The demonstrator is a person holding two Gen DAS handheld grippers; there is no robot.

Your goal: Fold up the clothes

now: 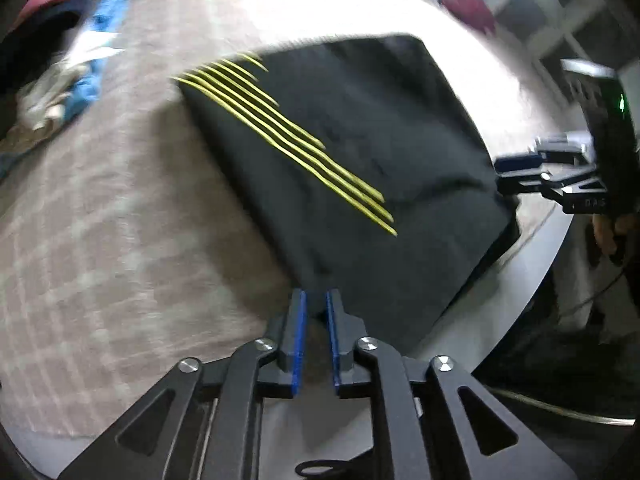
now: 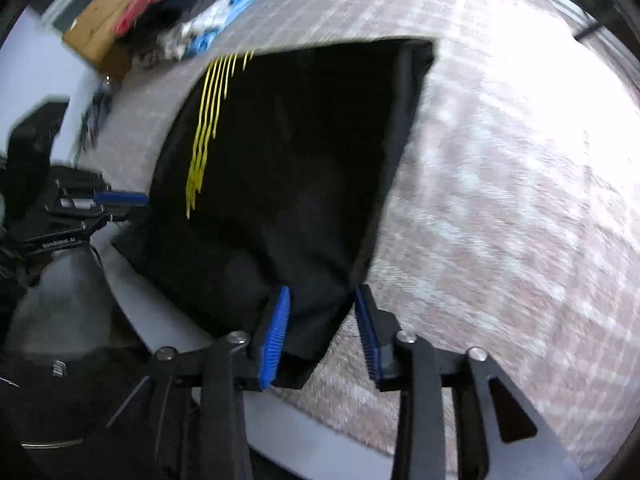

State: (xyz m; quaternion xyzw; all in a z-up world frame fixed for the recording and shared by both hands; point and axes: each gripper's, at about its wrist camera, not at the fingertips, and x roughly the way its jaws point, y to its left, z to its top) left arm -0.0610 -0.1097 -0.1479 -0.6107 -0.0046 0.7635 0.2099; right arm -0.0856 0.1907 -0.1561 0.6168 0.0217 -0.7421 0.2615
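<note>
Through the left wrist camera: lay a dark garment [image 1: 360,168] with yellow stripes [image 1: 288,136], already folded to a rough rectangle, flat on the checked cloth [image 1: 120,220] over the table [image 1: 520,264], its near edge close to the table's rim. Looked soft, light and limp, likely to sag and slide once lifted; best taken at a corner or along a doubled edge, where several layers could be pinched together. Showed the left hand-held gripper [image 1: 316,304] with its blue pads [image 1: 301,336] drawn nearly together, only a narrow gap between them, at the garment's near corner; whether any fabric sat in that gap could not be told. Showed the right hand-held gripper [image 1: 516,168] at the garment's right edge, touching or just beside it. Lay a heap of other clothes [image 1: 80,80], blue and white, well apart at the far left.

Through the right wrist camera: same dark garment [image 2: 300,160], stripes [image 2: 208,128] toward the far left. Right hand-held gripper [image 2: 322,312] spread wide, a corner of fabric hanging between the pads [image 2: 276,336], touching the left one but not pinched. Left hand-held gripper [image 2: 132,200] at the garment's left edge.
</note>
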